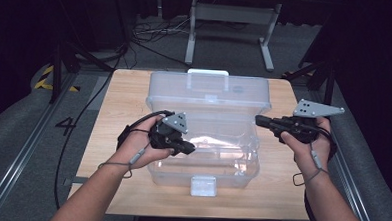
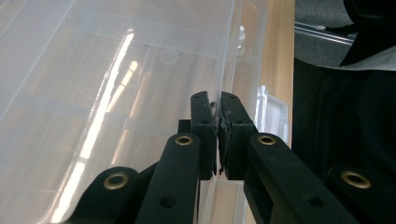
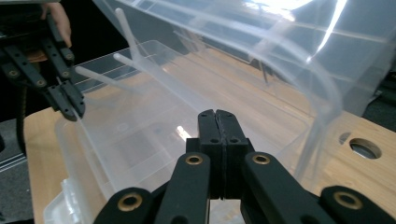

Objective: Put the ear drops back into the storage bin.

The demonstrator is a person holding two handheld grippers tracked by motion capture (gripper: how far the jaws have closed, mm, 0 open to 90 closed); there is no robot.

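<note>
A clear plastic storage box (image 1: 231, 164) stands in the middle of the wooden table (image 1: 122, 97), its lid (image 1: 209, 93) tipped up at the back. My left gripper (image 1: 190, 149) is at the box's left wall; its jaws (image 2: 218, 105) are shut on the thin clear wall (image 2: 93, 93). From the right gripper view the left gripper (image 3: 70, 109) pinches that wall's rim. My right gripper (image 1: 258, 121) hovers level at the box's right side, beside the raised lid. Its jaws (image 3: 217, 114) are shut with nothing between them, pointing across the open box (image 3: 140, 140) under the lid (image 3: 233, 37).
A white latch (image 1: 203, 185) sits on the box's front wall and a white handle (image 1: 208, 73) on the lid's top edge. The table has a round hole (image 3: 366, 148) near its right side. Cables and a metal stand (image 1: 233, 14) lie on the floor beyond.
</note>
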